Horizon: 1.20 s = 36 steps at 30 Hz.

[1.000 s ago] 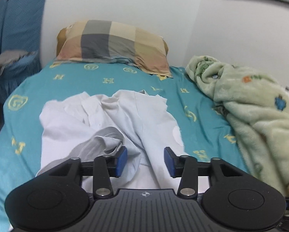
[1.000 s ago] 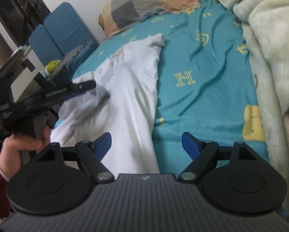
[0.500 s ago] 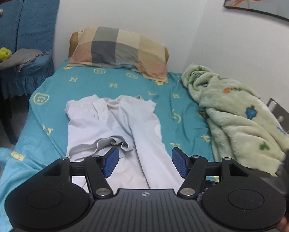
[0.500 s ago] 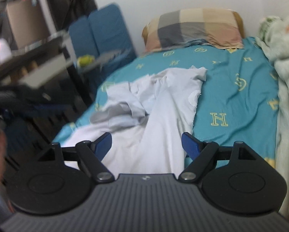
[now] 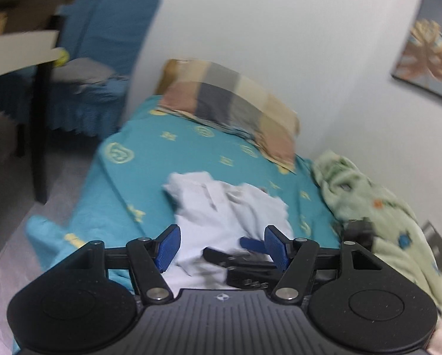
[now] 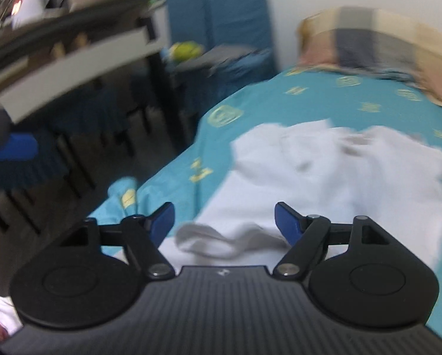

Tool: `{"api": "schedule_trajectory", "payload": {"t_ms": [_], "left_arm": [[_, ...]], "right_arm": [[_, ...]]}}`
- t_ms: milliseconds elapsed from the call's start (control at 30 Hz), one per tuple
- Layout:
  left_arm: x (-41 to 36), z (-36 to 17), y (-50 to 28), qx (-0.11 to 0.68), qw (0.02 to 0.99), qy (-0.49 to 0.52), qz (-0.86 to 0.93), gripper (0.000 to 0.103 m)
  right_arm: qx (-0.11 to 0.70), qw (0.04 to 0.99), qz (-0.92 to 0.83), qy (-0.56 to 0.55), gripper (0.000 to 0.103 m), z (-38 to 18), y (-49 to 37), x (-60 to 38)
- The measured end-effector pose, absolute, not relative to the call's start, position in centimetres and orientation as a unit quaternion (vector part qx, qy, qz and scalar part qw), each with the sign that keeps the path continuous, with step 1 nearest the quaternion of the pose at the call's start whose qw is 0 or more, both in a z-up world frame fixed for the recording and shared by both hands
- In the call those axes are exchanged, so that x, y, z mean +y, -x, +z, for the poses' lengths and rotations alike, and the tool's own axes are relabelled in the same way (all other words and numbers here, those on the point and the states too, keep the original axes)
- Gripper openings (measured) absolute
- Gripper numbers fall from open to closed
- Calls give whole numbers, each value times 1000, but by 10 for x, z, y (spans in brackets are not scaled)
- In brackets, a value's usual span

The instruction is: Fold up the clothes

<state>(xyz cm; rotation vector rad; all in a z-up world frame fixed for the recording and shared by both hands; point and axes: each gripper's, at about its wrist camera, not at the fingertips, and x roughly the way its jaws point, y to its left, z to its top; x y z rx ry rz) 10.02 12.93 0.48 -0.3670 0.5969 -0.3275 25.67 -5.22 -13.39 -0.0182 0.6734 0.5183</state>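
Both of your hand-held grippers, left (image 5: 219, 247) and right (image 6: 223, 222), gape wide and empty; the crumpled white cotton shirt (image 6: 333, 177) stretches lengthwise ahead toward the checked pillow (image 5: 232, 103), right nearer.

A teal bedsheet (image 5: 167, 159) with yellow motifs covers the bed, and a checked pillow (image 5: 232, 103) lies at its head against the white wall. A pale green fleece blanket (image 5: 377, 219) is heaped along the wall side, under a leaf picture (image 5: 427, 59). Beside the bed stands a blue-covered chair (image 6: 221, 20) with grey cloth (image 6: 223, 54) on its seat.
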Motion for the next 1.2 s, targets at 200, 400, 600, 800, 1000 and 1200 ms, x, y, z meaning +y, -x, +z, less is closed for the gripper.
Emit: {"api": "schedule_trajectory", "payload": {"t_ms": [200,400,600,800,1000,1200], "left_arm": [[142,7,-98,282,926,195,-161,65],[140,9,-95,280,920,216,-166,65],[113,-2,-101,308,921,172,-167,65],[86,-18,-111,336,916,135,-175,65],[74,-31,-123,354,910,121,-179,65],[75,-29,-118,351,909,123,-189,65]], "right_arm": [[376,892,234,93,12,-158,-276,-27],[317,926,206,-17,7,-117,-286,-84],[273,945,71,-165,7,-121,-326,-180],[320,919,-34,-226,7,-185,-353,-241],[338,912,-10,-234,10,-181,-339,-243],[313,924,7,-218,46,-122,-274,-236]]}}
